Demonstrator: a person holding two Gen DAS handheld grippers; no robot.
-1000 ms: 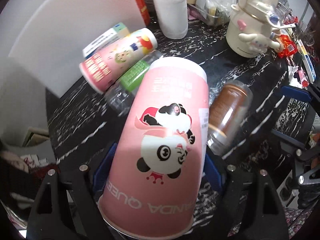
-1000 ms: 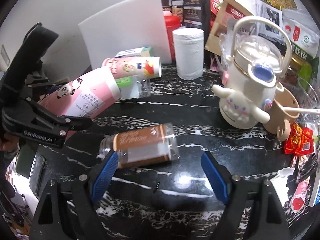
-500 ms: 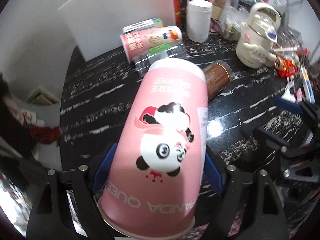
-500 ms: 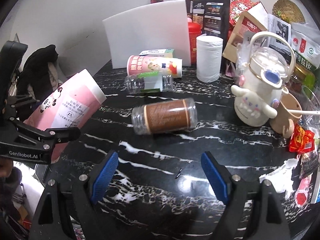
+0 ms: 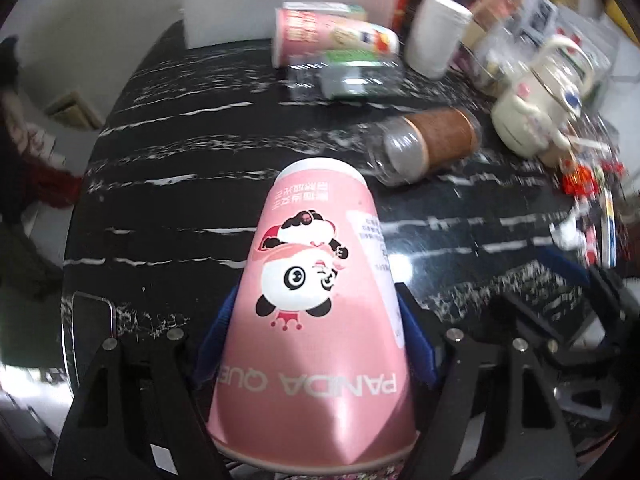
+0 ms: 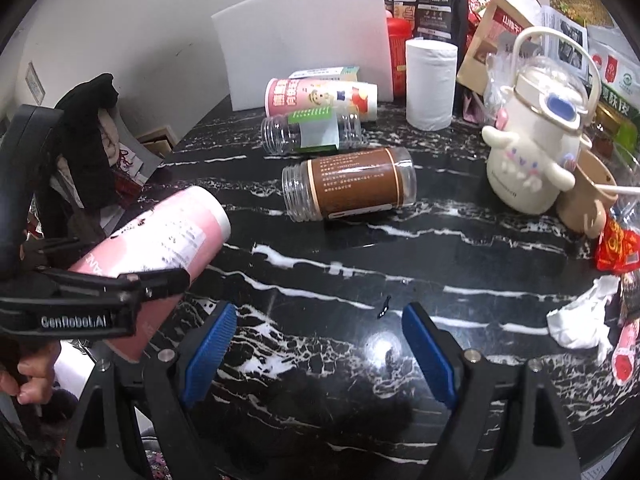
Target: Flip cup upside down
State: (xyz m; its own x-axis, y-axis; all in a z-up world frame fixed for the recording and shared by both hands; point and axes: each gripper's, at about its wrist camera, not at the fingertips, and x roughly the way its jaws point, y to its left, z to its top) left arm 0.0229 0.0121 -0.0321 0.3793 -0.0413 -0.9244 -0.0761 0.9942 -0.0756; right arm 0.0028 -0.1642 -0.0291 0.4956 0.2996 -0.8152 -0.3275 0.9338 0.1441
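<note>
A pink paper cup (image 5: pixel 316 316) with a panda print is clamped between the blue pads of my left gripper (image 5: pixel 316 348). Its wide rim is toward the camera and its white base points away over the black marble table (image 5: pixel 180 208). The cup is held in the air, tilted, near the table's left front edge; it also shows in the right wrist view (image 6: pixel 160 244). My right gripper (image 6: pixel 320 344) is open and empty, low over the table front.
A brown-labelled clear jar (image 6: pixel 348 190) and a green-labelled clear jar (image 6: pixel 312 134) lie on their sides mid-table. A second pink cup (image 6: pixel 320 98), a paper roll (image 6: pixel 430 84), a white board (image 6: pixel 304 36) and a cream kettle (image 6: pixel 532 156) stand behind. Wrappers (image 6: pixel 588 316) lie right.
My left gripper has pulled back and left with the cup, and the cup's base has tipped further down toward the table. My right gripper has drawn back slightly.
</note>
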